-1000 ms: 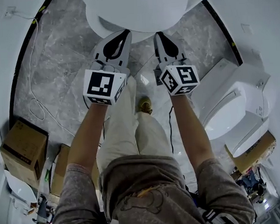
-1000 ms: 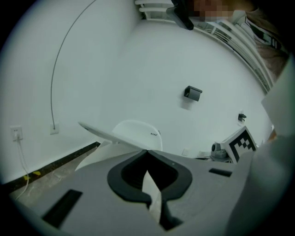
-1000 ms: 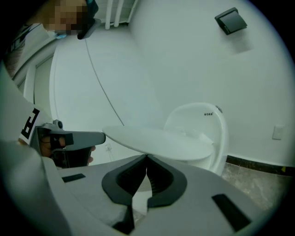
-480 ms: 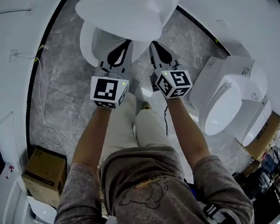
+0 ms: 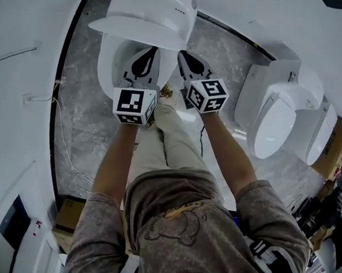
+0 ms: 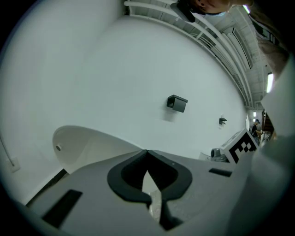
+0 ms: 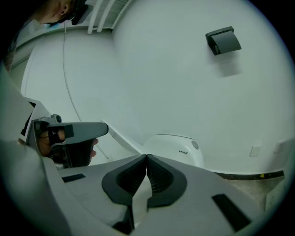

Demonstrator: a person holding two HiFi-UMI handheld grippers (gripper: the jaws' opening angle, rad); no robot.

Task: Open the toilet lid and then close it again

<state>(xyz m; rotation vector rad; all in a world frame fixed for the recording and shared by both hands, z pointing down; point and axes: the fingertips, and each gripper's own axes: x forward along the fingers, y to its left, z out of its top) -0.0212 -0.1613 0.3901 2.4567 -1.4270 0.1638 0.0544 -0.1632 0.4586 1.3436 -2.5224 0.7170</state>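
**Two closed grippers at the front edge of a half-raised toilet lid**

A person is standing over a white toilet and looking steeply down. The toilet lid (image 5: 146,22) is sitting partly raised, tilted above the seat (image 5: 110,64), with the open bowl showing beneath it. The left gripper (image 5: 150,53) and the right gripper (image 5: 183,57) are pointing side by side at the lid's front edge, from below it. Both pairs of jaws are pressed fully together and are gripping nothing; each gripper view shows only a thin sliver between the pads. Whether the tips are touching the lid cannot be told. The left gripper view is facing the lid's pale underside. A second toilet (image 5: 274,118) is standing well apart to the right on the grey marble floor (image 5: 80,121).

The opening step seems to be under way. To do it well, the tips should be pushing evenly under the rim, staying level with each other, until the lid is leaning safely back. Closing then calls for supporting it all the way down, as a loose lid could slam.
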